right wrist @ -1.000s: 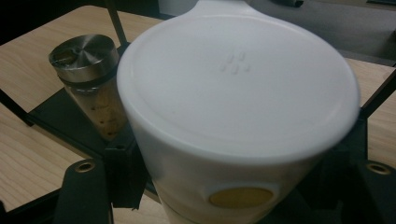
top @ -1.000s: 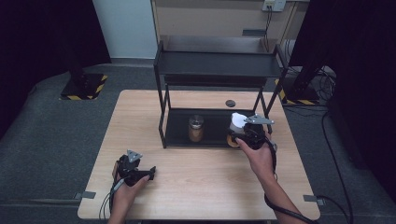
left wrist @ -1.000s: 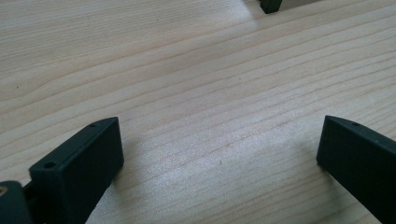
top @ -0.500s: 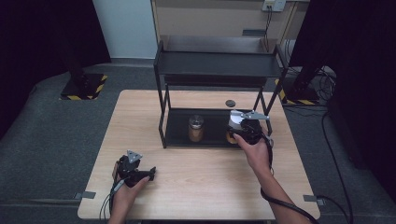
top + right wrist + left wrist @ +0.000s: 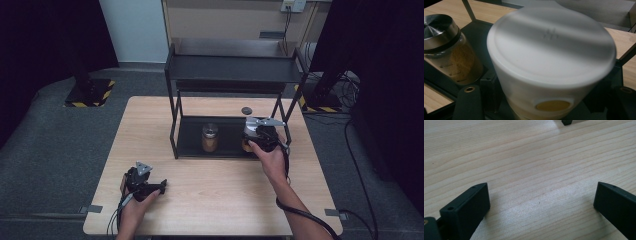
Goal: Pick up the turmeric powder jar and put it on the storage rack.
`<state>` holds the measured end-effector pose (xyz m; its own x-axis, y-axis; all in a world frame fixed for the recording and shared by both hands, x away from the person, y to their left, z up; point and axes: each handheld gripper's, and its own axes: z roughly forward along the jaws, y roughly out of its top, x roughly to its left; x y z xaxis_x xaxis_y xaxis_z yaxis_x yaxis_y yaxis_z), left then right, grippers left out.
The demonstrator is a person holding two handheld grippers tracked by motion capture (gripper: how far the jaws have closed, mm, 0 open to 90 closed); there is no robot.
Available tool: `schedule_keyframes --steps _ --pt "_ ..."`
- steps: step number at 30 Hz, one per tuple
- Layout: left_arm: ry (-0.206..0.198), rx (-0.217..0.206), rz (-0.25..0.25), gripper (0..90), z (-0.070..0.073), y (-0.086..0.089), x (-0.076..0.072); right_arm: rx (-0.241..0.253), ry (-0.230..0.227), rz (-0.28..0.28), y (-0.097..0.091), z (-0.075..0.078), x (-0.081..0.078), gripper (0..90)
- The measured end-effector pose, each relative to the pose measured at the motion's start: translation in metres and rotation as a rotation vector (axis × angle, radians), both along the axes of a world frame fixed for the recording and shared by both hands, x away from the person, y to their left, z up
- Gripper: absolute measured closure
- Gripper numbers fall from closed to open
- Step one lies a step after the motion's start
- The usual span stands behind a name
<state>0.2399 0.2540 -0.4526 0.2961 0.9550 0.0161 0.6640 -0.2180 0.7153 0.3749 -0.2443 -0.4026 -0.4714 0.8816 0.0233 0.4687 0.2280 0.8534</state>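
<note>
Two jars are at the black rack's [image 5: 225, 80] lower shelf: one steel-lidded glass jar [image 5: 210, 138] and one white-lidded tub [image 5: 549, 65] with a yellow label spot, clamped in the right gripper [image 5: 260, 134]; the left gripper [image 5: 142, 182] rests on the table [image 5: 220, 195], jaws wide apart.

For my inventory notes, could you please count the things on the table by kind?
Black two-level rack: 1
Jars: 2, a glass jar with a metal lid and a white-lidded jar held in the right tongs, both at the rack's lower level
Small dark round disc: 1
Total: 4
</note>
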Motion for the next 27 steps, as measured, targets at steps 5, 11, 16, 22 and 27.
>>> schedule_keyframes --steps 5,11,16,22,27 --pt "0.000 0.000 0.000 0.0 0.000 0.000 0.000 -0.009 -0.001 -0.002 0.002 -0.003 0.003 31.8" --pt "0.000 0.000 0.000 0.0 0.000 0.000 0.000 -0.007 0.004 -0.013 0.002 -0.008 0.004 31.8" --pt "0.000 0.000 0.000 0.0 0.000 0.000 0.000 -0.007 -0.003 -0.016 0.003 -0.012 0.002 31.8" --pt "0.000 0.000 0.000 0.0 0.000 0.000 0.000 -0.017 -0.017 -0.012 0.004 -0.015 -0.001 31.7" --pt "0.000 0.000 0.000 0.0 0.000 0.000 0.000 -0.013 -0.017 -0.010 0.003 -0.016 -0.003 31.4"
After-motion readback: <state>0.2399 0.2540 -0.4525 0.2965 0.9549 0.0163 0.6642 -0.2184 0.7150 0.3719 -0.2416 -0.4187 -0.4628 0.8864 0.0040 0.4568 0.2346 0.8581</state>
